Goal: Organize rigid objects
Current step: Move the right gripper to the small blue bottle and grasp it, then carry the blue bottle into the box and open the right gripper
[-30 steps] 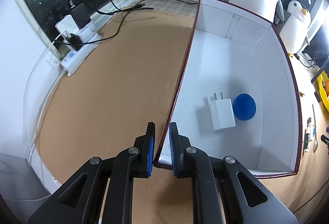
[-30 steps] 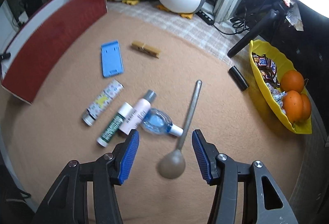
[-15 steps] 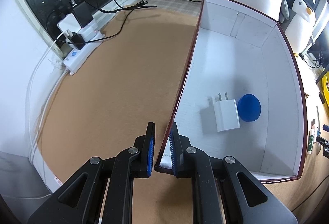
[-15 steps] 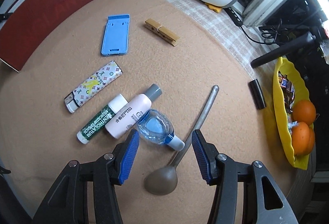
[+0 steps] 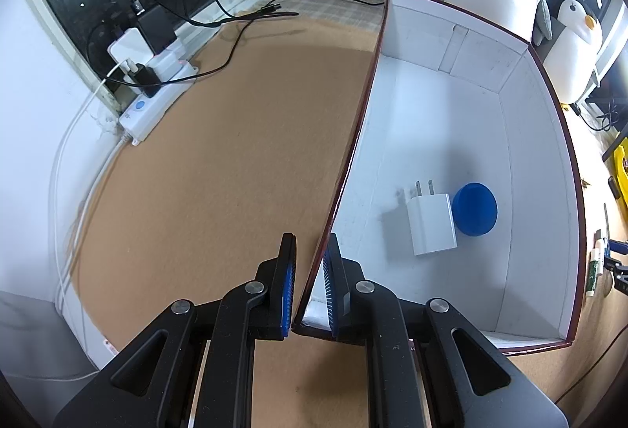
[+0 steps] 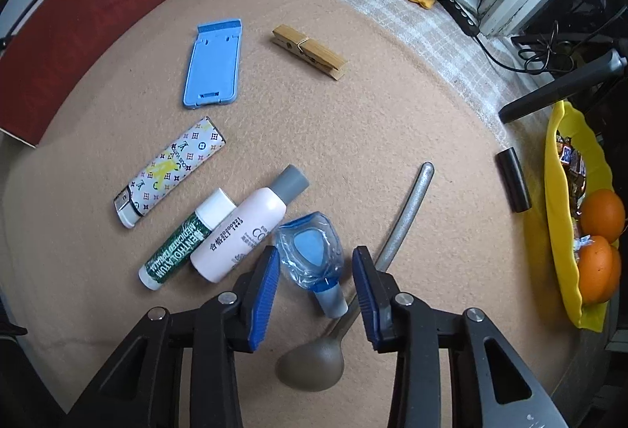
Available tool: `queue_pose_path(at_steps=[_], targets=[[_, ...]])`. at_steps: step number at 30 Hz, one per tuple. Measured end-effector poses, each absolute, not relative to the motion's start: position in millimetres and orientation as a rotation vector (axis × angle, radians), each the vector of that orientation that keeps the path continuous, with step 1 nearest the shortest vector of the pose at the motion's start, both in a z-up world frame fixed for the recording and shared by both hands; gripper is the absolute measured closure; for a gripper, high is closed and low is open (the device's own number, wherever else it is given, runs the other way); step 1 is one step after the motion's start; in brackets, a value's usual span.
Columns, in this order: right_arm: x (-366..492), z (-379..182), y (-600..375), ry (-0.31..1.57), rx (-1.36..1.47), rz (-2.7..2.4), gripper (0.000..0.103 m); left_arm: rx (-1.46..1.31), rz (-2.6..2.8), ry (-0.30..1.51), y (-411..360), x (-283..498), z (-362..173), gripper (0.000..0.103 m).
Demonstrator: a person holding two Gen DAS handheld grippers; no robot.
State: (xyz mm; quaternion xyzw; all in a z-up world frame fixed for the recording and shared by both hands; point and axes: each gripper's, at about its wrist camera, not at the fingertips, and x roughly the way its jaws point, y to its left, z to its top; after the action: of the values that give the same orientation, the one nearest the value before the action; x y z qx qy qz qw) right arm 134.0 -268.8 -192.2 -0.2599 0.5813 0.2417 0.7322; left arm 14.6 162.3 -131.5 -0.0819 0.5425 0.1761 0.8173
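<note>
The left gripper (image 5: 308, 288) is clamped on the near-left wall of the white-lined box (image 5: 443, 121), steadying it; a white charger (image 5: 431, 224) and a blue round lid (image 5: 475, 208) already lie inside. Over on the mat, the right gripper (image 6: 316, 286) points down at a small clear blue dropper bottle (image 6: 312, 257), its jaws closing with the bottle between them, the pads not yet pressing on it. The bottle lies just right of a pink bottle (image 6: 243, 231) and just left of a grey spoon (image 6: 392, 239), whose handle runs under the right finger. The risk, I judge, is crowding: the right pad may catch the spoon handle and drag it along, or the left pad may nudge the pink bottle. The bottle's rounded plastic could also squirt out of a skewed pinch and roll away
</note>
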Motion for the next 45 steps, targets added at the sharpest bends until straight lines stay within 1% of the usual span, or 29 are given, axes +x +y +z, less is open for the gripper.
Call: queue_pose_path(at_steps=[7,11,17,20,27,32,37,45], targets=[[140.4,-193.2,-269.3,1.279,-0.541,0.517,0.074,-0.184,0.374,1.157,162.2,14.8,-133.2,0.091],[139.3,-184.5,-274.1,1.263,-0.494,0.494,0.074,-0.195,0.368,1.155,163.4,14.8,-134.5,0.091],[128.1,-149.1,-276.0,1.188,-0.447,0.455,0.074,-0.209,0.353,1.146,166.6,16.3,-136.6,0.091],[124.2,-125.5,-262.2,1.138,-0.424,0.461,0.074,-0.218,0.343,1.143,168.2,19.0,-138.8,0.091],[122.2,-76.4,-190.2,1.045,-0.352,0.549,0.074,-0.232,0.311,1.131,173.0,24.5,-141.9,0.091],[125.0,-58.2,-127.5,1.019,-0.285,0.638,0.074,-0.236,0.290,1.124,175.7,28.6,-144.8,0.091],[122.5,-54.8,-66.4,1.019,-0.285,0.694,0.074,-0.241,0.273,1.119,177.7,32.0,-147.0,0.091],[127.8,-81.2,10.8,1.096,-0.305,0.708,0.074,-0.241,0.249,1.116,181.7,37.9,-150.3,0.091]])
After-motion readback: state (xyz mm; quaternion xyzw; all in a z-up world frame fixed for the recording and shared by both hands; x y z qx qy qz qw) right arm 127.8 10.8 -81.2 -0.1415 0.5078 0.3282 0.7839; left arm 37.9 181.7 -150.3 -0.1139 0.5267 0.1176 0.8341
